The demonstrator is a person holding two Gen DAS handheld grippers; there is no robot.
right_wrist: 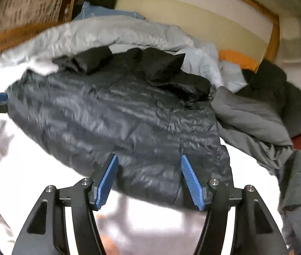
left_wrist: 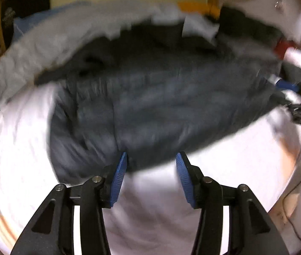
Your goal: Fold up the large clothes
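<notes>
**Both tongs open at the near hem of the dark jacket**

A dark quilted jacket [right_wrist: 112, 114] lies spread across a white bed sheet [left_wrist: 161, 201], and this flat position is what makes a fold possible. Its near hem faces both cameras, while the black hood or collar part [right_wrist: 161, 68] is bunched at the far side.

The left tongs [left_wrist: 151, 176] stand apart, with the blue pads [left_wrist: 118, 180] just at the hem near one bottom corner. They hold nothing yet. The right tongs [right_wrist: 149, 180] are also apart, and the hem passes between their pads; I judge that they are placed to close on the other part of the same edge. In the right view the left tongs appear at the far left edge of the jacket, so the two tools are spread along the hem, probably to lift it evenly.

A grey garment [right_wrist: 256, 119] lies just beside the jacket on the right, touching or overlapping it, and a pale blue blanket [right_wrist: 108, 34] is heaped behind. Both views are blurred, so fine contact is hard to tell.

The slippery padded cloth may slide out of a shallow grip.
</notes>
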